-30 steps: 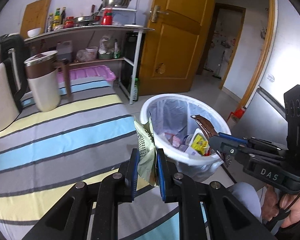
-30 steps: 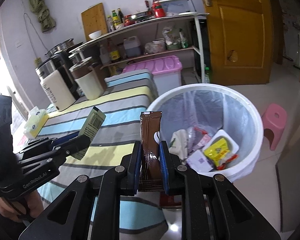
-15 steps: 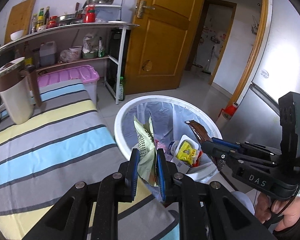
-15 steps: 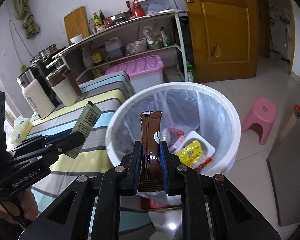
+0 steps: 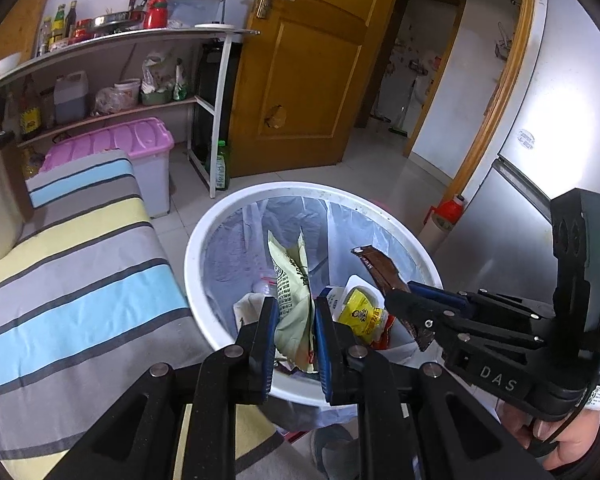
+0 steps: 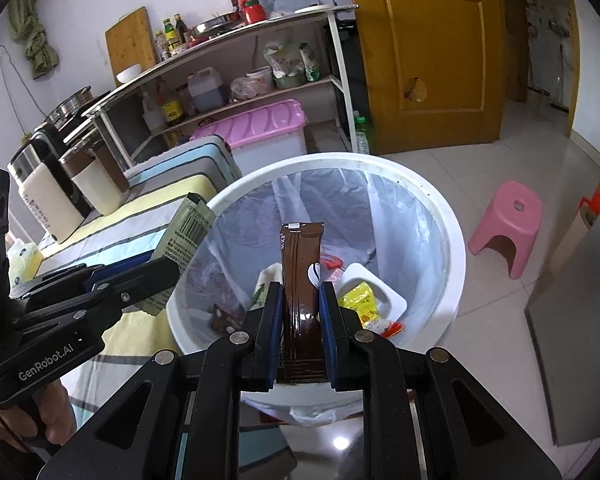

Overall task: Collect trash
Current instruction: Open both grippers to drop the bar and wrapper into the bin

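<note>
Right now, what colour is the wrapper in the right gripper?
Glossy dark brown wrapper, clamped in the right gripper; clearest in the right wrist view.

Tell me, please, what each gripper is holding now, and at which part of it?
The left gripper pinches a pale green wrapper by its lower part. The right gripper clamps a brown sachet at its lower half.

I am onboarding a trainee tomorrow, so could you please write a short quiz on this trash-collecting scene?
1. True or false: the right gripper holds a brown wrapper.
2. What does the left gripper hold: A) bottle, B) pale green packet, C) spoon?
3. Which thing lies beneath both grippers, ready to take the trash?

Key: 1 true; 2 B; 3 the white bin, lined with a clear bag.
</note>
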The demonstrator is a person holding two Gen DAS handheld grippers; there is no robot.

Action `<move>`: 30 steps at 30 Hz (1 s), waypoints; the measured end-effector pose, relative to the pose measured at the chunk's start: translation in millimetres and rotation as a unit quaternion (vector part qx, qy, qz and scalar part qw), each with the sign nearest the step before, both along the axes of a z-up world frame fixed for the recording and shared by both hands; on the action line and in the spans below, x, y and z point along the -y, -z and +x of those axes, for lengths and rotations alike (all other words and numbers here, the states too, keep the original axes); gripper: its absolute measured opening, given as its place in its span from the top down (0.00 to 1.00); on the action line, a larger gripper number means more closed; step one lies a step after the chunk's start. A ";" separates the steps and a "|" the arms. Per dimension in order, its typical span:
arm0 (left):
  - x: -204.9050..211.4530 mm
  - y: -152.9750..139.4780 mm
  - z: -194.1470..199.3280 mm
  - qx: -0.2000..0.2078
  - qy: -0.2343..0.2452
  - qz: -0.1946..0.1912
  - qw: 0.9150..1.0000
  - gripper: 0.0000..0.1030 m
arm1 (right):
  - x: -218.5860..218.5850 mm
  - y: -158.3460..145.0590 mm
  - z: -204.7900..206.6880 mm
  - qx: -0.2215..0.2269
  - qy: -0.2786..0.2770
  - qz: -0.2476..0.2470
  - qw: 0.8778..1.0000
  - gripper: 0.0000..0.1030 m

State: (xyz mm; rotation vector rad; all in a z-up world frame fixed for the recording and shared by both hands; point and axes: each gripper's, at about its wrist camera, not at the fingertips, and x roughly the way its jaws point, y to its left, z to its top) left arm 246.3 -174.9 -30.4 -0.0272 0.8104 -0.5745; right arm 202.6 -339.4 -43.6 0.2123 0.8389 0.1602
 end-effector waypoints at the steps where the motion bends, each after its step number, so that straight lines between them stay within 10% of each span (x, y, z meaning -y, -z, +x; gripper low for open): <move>1: 0.9 1.0 1.4 -0.002 -0.001 0.000 1.000 0.82 | -1.0 0.4 1.1 -0.001 0.000 -0.001 1.000 0.81; 30: -39.7 -29.9 -64.3 0.037 -0.037 -0.007 0.999 0.77 | -20.4 -43.2 -66.5 0.059 -0.012 -0.020 0.998 0.71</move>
